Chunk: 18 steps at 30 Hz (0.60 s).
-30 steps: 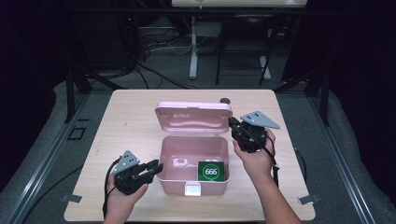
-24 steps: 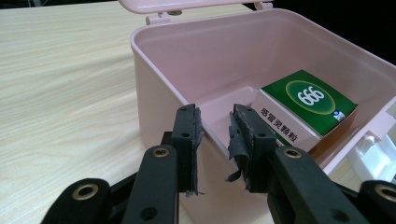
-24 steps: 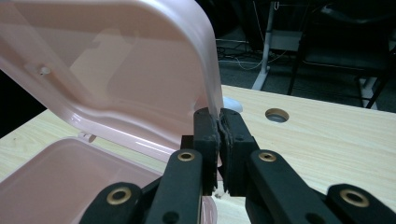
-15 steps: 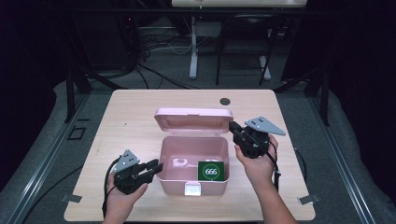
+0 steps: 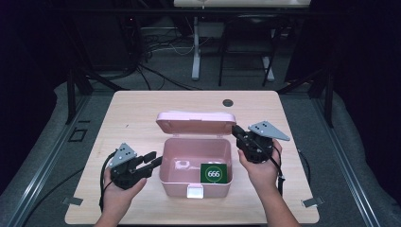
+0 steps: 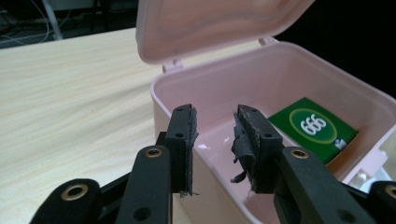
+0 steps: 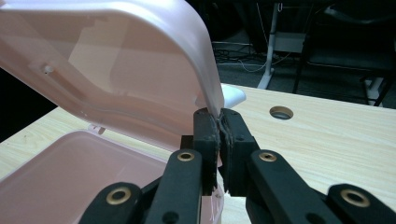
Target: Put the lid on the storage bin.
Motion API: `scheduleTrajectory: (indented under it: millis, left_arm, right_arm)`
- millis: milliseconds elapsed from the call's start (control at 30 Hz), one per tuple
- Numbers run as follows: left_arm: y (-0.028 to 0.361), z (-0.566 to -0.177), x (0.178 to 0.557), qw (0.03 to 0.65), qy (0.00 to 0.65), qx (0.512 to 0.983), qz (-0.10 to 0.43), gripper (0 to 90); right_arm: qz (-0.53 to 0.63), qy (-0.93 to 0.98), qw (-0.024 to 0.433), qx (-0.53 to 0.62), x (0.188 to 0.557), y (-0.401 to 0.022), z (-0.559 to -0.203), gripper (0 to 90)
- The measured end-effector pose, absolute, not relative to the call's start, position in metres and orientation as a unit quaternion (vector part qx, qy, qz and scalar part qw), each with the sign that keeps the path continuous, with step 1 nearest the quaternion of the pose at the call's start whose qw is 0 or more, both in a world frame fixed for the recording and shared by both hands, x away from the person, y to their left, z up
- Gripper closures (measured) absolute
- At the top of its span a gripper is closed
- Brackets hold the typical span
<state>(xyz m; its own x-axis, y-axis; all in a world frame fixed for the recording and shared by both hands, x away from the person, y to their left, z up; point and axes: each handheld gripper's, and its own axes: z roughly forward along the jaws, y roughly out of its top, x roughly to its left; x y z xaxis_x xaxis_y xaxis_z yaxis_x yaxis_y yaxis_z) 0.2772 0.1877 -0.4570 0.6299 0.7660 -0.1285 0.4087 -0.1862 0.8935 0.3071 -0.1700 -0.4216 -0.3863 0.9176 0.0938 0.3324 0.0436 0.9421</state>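
At the near edge of the pink box (image 5: 195,163), one left gripper (image 5: 152,160) waits just beside its left wall, jaws parted and empty. Inside the box, against its near right corner, lies one green card (image 5: 213,173) marked 666. Beyond it, one right gripper (image 5: 238,133) pinches the rim of the single lid (image 5: 196,121), which has swung lower over the box than a second ago, so closing looks underway. Farther back, one round hole (image 5: 228,102) marks the table (image 5: 142,111).
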Motion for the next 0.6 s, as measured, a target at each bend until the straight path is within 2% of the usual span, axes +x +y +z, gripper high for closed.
scheduleTrajectory:
  millis: [300,600]
  left_arm:
    - [0.185,-0.431,0.285,0.509,0.386,0.744,0.194,63.7]
    - [0.184,-0.404,0.298,0.521,0.382,0.732,0.216,54.1]
  right_arm:
    - [0.506,0.662,0.289,0.472,0.305,-0.17,-0.422,85.7]
    - [0.511,0.661,0.284,0.47,0.304,-0.171,-0.423,85.2]
